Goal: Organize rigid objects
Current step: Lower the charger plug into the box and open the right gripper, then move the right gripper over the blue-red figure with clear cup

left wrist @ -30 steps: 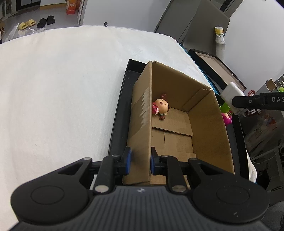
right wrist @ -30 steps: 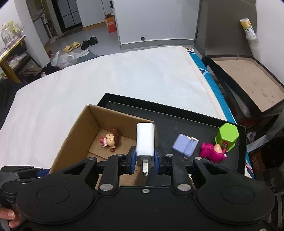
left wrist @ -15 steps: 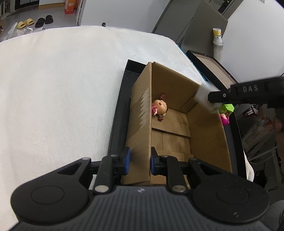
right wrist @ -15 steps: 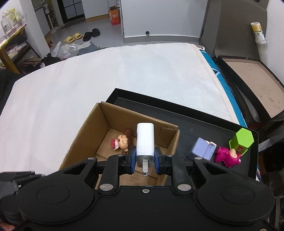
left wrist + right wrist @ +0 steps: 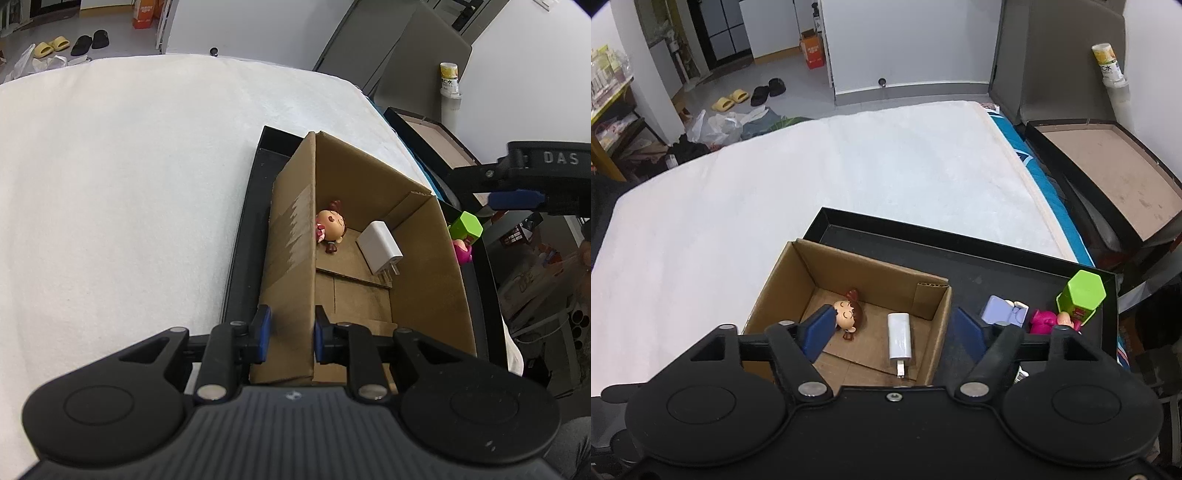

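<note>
An open cardboard box point(image 5: 291, 240) point(image 5: 775, 288) stands in a black tray point(image 5: 240, 236) point(image 5: 960, 254). Inside it lie a small doll figure point(image 5: 330, 227) point(image 5: 847, 314) and a white charger plug point(image 5: 380, 247) point(image 5: 899, 334). My left gripper point(image 5: 290, 334) is shut on the box's left wall. My right gripper point(image 5: 892, 330) is open and empty above the box; it also shows at the right of the left wrist view point(image 5: 517, 199).
On the tray right of the box lie a lilac block point(image 5: 1003, 310), a pink figure point(image 5: 1047, 319) point(image 5: 463, 251) and a green hexagonal box point(image 5: 1080, 295) point(image 5: 467, 229). The tray rests on a white mattress point(image 5: 812, 192). A second open dark box point(image 5: 1108, 170) stands to the right.
My right gripper opened and let go of the white charger, which now lies in the box beside the doll. The left gripper kept its hold on the box wall.
</note>
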Motion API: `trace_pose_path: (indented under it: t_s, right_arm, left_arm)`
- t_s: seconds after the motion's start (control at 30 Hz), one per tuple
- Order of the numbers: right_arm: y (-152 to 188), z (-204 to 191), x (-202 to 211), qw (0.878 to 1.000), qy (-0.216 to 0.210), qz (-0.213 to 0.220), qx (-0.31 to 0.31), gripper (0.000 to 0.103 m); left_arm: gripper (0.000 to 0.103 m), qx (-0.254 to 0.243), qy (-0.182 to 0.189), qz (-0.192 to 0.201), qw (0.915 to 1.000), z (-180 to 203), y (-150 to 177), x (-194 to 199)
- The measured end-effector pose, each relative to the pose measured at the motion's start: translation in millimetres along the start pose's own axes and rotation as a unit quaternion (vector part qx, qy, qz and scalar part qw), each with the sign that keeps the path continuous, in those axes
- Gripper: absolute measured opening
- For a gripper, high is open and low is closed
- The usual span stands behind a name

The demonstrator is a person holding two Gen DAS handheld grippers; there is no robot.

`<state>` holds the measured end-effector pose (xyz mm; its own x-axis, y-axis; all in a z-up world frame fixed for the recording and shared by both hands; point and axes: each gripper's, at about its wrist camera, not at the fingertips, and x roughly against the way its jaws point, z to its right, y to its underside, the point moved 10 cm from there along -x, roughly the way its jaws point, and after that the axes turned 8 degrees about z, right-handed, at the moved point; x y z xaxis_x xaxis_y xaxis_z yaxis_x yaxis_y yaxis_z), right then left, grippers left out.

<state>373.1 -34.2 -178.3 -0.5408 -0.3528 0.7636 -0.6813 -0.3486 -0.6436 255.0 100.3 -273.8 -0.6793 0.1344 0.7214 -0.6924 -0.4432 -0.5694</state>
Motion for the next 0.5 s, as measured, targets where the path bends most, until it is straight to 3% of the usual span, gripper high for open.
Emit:
trace_pose_path:
  t_s: [0.23,0.5]
  right_arm:
    - [-6,12,12,0.999,0.007,0.030,-0.013,0.088]
    - [-2,40,17,0.999,0.011,0.038,-0.034,0.090]
  left_arm:
    - [0.021,-0.001,-0.004,-0.001,1.0000,0,0,0]
    - [0.020,0.011,0.000,0.004,0.9999,0,-2,2]
